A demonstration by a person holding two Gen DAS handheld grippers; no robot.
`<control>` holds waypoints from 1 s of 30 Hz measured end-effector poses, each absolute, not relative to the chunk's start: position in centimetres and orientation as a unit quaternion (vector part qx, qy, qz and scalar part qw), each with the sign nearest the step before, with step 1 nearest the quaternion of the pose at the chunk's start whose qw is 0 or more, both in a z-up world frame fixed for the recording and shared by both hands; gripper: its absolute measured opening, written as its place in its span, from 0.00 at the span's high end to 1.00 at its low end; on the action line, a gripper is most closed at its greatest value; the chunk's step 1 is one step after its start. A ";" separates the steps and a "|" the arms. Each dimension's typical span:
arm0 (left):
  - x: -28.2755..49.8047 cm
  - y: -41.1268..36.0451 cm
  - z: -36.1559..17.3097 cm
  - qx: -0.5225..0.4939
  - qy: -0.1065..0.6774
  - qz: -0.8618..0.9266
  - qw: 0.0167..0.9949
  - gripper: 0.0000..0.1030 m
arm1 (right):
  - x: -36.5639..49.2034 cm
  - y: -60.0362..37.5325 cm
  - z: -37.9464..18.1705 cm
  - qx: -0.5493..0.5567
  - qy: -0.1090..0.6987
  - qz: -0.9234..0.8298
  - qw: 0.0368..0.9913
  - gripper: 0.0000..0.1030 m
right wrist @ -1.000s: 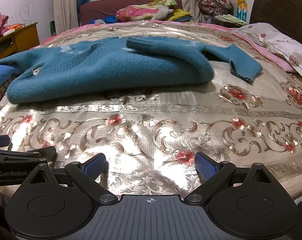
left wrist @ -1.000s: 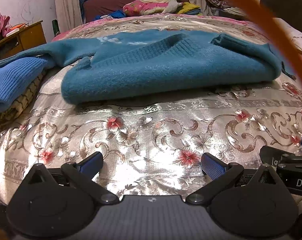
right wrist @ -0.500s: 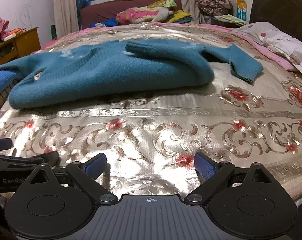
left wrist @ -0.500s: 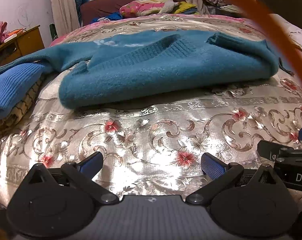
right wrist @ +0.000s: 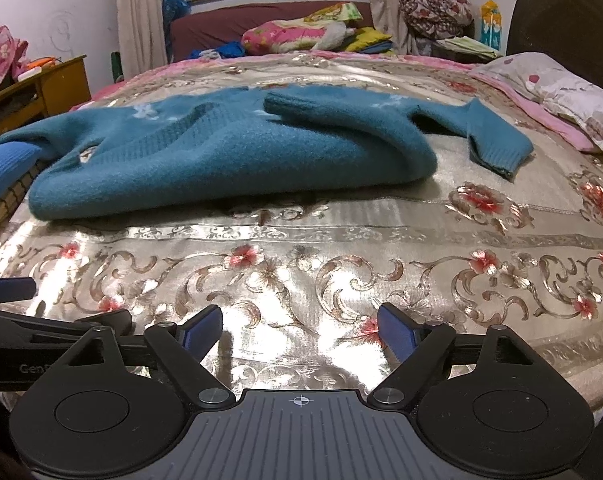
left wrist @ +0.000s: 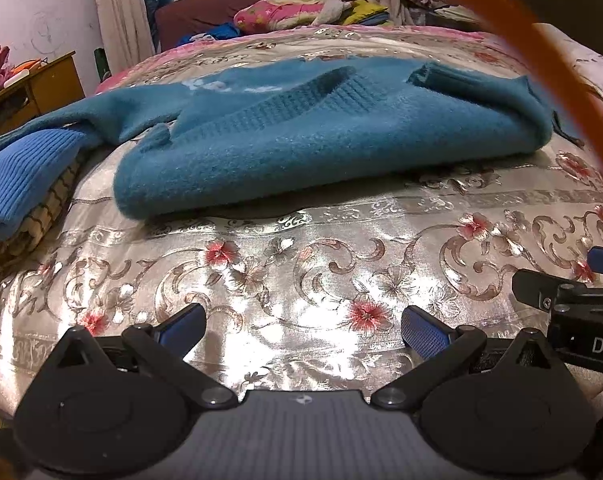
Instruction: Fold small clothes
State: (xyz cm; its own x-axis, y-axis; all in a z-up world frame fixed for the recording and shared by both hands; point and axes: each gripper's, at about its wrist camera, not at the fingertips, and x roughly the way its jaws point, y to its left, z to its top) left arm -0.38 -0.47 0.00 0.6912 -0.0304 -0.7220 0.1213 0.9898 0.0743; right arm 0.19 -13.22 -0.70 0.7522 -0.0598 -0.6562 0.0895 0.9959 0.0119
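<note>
Sweater half folded, both grippers empty

Stack (right wrist: 5, 176) of blue and checked clothes sits at far left, touching the sweater's left sleeve. Left gripper (left wrist: 301, 326) hangs over bare bedspread (left wrist: 301, 264), jaws spread, nothing between the pads. Sweater (right wrist: 237, 152) lies mid-bed, well beyond both grippers: teal knit, body doubled over with the fold edge on the near side, one sleeve laid across the top, right sleeve (right wrist: 497, 144) still trailing out flat to the right. Right gripper (right wrist: 299, 330) is just beside the left one, jaws have just been closing a little yet stand wide, nothing between them.

Handling, my read: thick, soft, light knit, floppy, no stiffness, so it sags if lifted by one point. Fuzzy surface should grip the pads well; the shiny bedspread looks slick, so the whole piece may slide when pulled. Best hold is the ribbed cuff of the right sleeve, then the folded corners.
</note>
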 end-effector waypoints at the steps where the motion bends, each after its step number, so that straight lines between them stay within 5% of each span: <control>1: -0.4 -0.5 0.0 0.059 0.390 -0.043 0.918 0.00 | 0.2 -13.3 -0.7 0.022 0.349 -0.039 0.936 0.19; 16: 2.4 0.9 2.7 0.099 0.346 -0.067 0.930 0.00 | 3.2 -15.0 1.1 0.020 0.329 -0.046 0.943 0.28; 30: 10.8 7.8 4.5 0.090 0.318 0.009 0.944 0.00 | 13.5 -15.8 5.0 -0.130 0.269 -0.017 0.954 0.29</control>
